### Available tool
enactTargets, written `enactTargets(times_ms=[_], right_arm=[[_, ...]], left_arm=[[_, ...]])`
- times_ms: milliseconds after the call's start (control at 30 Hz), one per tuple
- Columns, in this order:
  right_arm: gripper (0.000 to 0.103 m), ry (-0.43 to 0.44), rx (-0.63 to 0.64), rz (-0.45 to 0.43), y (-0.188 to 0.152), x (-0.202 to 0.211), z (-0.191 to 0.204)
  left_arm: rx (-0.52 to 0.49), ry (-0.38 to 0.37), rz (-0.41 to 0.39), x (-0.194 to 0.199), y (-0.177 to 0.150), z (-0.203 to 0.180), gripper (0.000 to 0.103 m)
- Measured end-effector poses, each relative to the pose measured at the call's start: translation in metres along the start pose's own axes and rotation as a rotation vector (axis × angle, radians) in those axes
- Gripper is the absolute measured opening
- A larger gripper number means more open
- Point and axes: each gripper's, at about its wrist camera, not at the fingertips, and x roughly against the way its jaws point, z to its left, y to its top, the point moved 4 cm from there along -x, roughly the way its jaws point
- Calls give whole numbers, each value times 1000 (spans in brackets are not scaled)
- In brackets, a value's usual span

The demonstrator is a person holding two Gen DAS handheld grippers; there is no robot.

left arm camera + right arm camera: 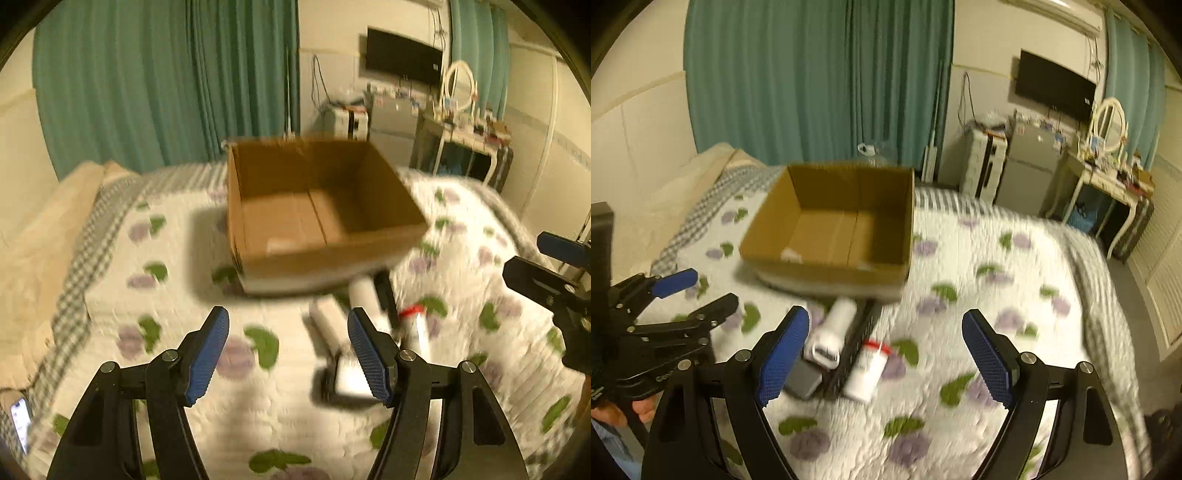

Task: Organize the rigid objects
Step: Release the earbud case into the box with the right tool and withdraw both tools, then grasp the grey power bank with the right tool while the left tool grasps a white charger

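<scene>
An open, empty cardboard box (pixel 317 210) (pixel 834 229) sits on the bed. In front of it lie a white cylinder (pixel 834 325) (pixel 364 291), a long black object (pixel 857 347), a white bottle with a red band (pixel 870 365) (pixel 419 325) and a flat grey item (pixel 803 378). My left gripper (pixel 288 350) is open and empty above the quilt, left of the objects; it also shows in the right wrist view (pixel 698 288). My right gripper (pixel 884 354) is open and empty, above the objects; it also shows in the left wrist view (pixel 546 258).
The bed has a white quilt with purple and green print (pixel 184 258) and pillows (pixel 55 221) at the left. A phone (pixel 20 417) lies at the bed's left edge. Green curtains, a fridge (pixel 1030 166), a dressing table (pixel 1108 177) stand behind.
</scene>
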Motion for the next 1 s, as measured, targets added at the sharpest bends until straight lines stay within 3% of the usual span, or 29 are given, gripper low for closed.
enactTargets(times_ms=[100, 267, 500, 533, 767, 833, 1000], right_arm=[[85, 38, 49, 17, -23, -18, 12], [84, 178, 141, 87, -50, -51, 42], [65, 294, 279, 189, -76, -85, 83], [59, 304, 292, 202, -78, -91, 87], [58, 325, 382, 285, -85, -124, 103], [51, 320, 408, 309, -91, -134, 108], [43, 301, 343, 290, -89, -126, 106]], left_arm=[[-13, 31, 44, -15, -20, 2, 70], [25, 96, 106, -25, -46, 27, 70], [79, 78, 159, -29, -66, 45, 70], [81, 76, 156, -28, -65, 45, 70], [106, 48, 179, -34, -67, 50, 70], [115, 46, 183, -36, -67, 52, 70], [113, 39, 176, -35, -68, 53, 70]])
